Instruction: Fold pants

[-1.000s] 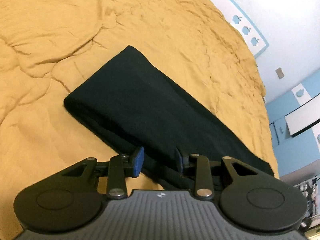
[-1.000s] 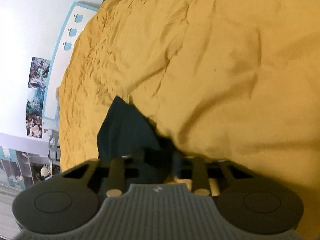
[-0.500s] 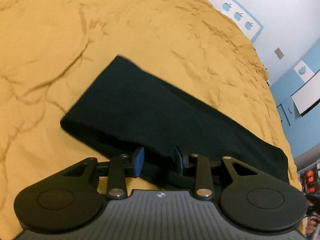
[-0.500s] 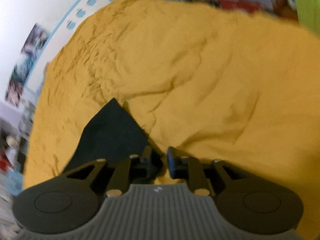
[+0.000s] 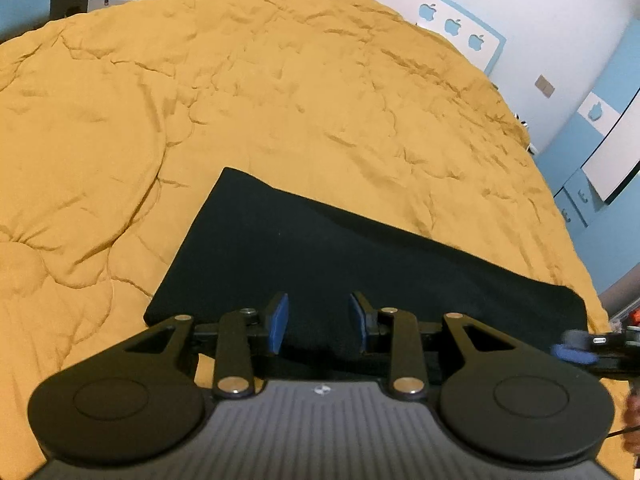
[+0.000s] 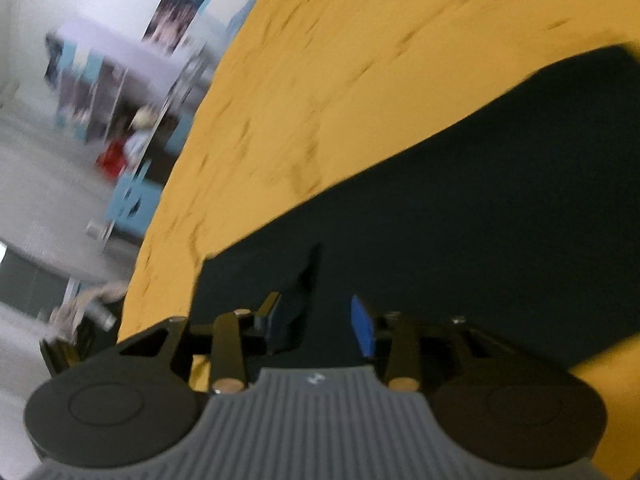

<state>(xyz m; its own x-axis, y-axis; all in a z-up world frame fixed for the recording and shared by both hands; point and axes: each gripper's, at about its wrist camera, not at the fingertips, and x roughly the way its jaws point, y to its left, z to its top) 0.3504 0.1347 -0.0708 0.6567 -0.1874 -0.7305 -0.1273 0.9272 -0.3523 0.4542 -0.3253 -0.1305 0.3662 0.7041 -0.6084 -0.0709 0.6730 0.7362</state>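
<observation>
The folded pants lay flat on the bed cover, running from the middle of the left wrist view down toward its lower right. The left gripper hung over their near edge, the right gripper over their other end. Behind the bed stood a wall, with furniture off its side.

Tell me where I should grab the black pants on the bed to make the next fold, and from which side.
Probably at the short end of the pants nearest the right gripper, pinching its two corners. They lie as one long flat band on the yellow bedspread, so coming in low over that end and carrying it along the length should halve them. The left gripper hangs open over the long near edge.
</observation>
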